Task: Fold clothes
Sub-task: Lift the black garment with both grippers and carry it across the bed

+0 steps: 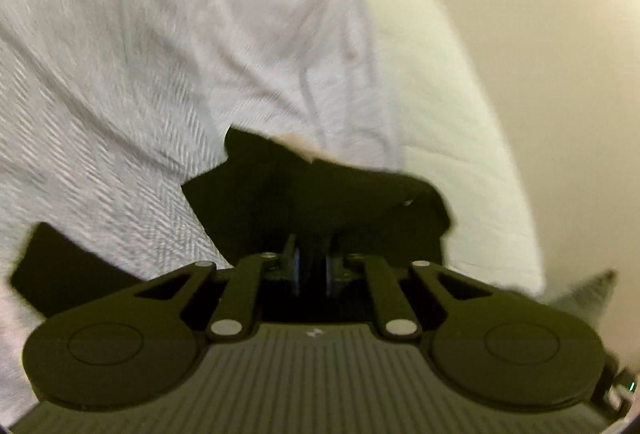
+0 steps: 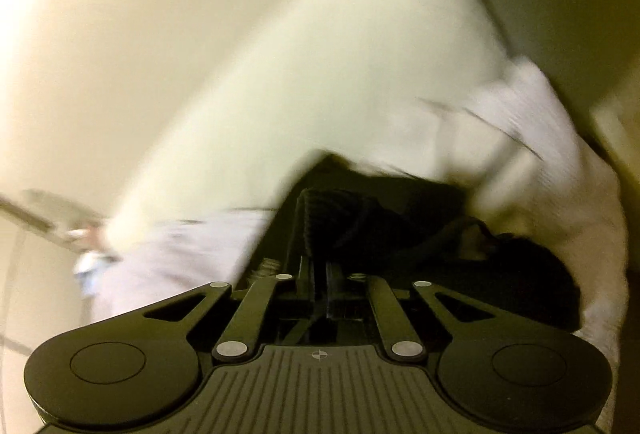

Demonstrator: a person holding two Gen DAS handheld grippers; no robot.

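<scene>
A black garment (image 1: 320,190) is bunched in front of my left gripper (image 1: 311,254), whose jaws are closed together on its cloth. A second black piece (image 1: 52,270) shows at the lower left. In the right wrist view the same kind of black cloth (image 2: 400,222) lies in folds ahead of my right gripper (image 2: 318,274), which is also shut on it. Both views are blurred by motion. The fingertips are hidden in the dark fabric.
A white textured bedspread (image 1: 120,74) covers the surface under the garment and also shows in the right wrist view (image 2: 340,74). A cream wall (image 1: 540,34) stands behind. A blurred pale object (image 2: 88,266) sits at the left in the right wrist view.
</scene>
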